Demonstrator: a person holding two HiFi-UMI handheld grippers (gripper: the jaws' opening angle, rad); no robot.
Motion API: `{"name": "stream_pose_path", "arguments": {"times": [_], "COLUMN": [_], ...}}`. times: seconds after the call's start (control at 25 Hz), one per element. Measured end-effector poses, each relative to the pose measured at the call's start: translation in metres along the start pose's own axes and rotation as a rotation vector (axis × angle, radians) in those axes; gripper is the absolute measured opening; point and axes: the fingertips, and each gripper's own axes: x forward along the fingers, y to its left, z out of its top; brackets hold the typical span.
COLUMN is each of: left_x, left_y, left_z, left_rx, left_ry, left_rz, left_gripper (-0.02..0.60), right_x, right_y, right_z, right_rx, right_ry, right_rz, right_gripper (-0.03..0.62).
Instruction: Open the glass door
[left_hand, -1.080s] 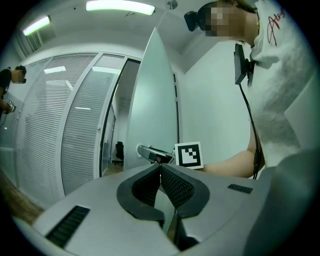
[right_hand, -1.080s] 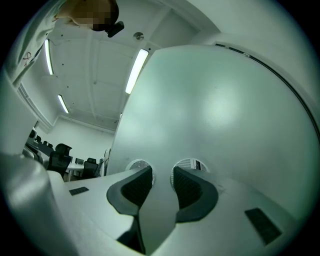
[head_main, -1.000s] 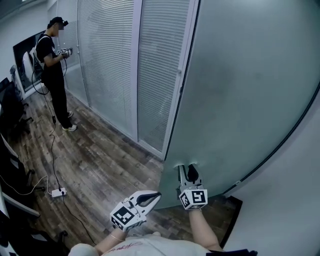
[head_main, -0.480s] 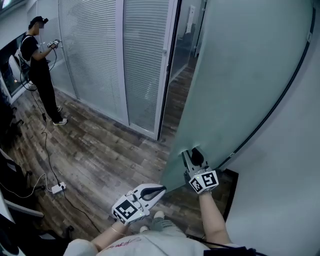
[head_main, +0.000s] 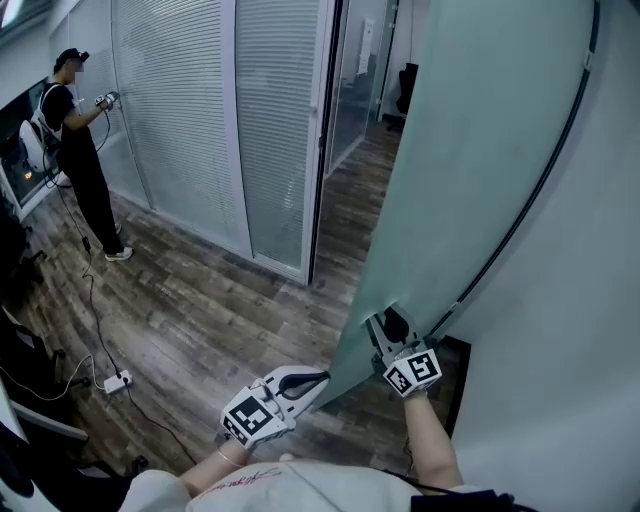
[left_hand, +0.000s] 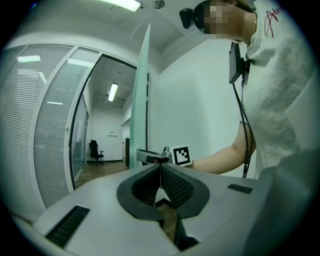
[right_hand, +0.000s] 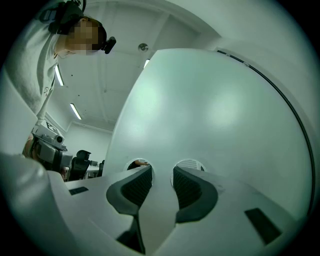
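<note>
Standing person (head_main: 80, 150), power strip (head_main: 118, 381), office chair (head_main: 407, 88)

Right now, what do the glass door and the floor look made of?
Glass door: likely frosted glass, matte pale green, evenly cloudy surface. Floor: grey-brown wood-look planks with grain and seams, low sheen; real wood or laminate, can't tell.

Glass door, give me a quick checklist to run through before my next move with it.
1. Right gripper on the glass door: jaws clamp the strip between its two holes. Ok.
2. Left gripper: shut, empty. Ok.
3. Doorway: door stands partly open, corridor floor shows. Ok.
4. Bystander: far off by the blinds. Ok.
5. Power strip: on the floor, away from the door. Ok.
6. Room between door and wall: cannot tell.
</note>
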Motion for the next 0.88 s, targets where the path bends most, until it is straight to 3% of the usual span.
{"name": "stream_pose_path", "arguments": {"times": [0.28,0.88], "left_x": [0.020,0.060], "left_y": [-0.039,-0.120], "left_z": [0.009,0.021], "left_rx": [-0.048,-0.038], "left_ry": [-0.025,-0.039], "left_rz": [0.013,-0.042], "left_gripper": [0.018,0.018], "right_x": [-0.040,-0.134], "right_y": [0.017,0.021], "right_z": [0.011,0.034], "right_rx": [0.001,0.052], "right_ry": [0.011,-0.022], "right_rz": [0.063,0.142], "right_gripper": [0.137,0.138]}}
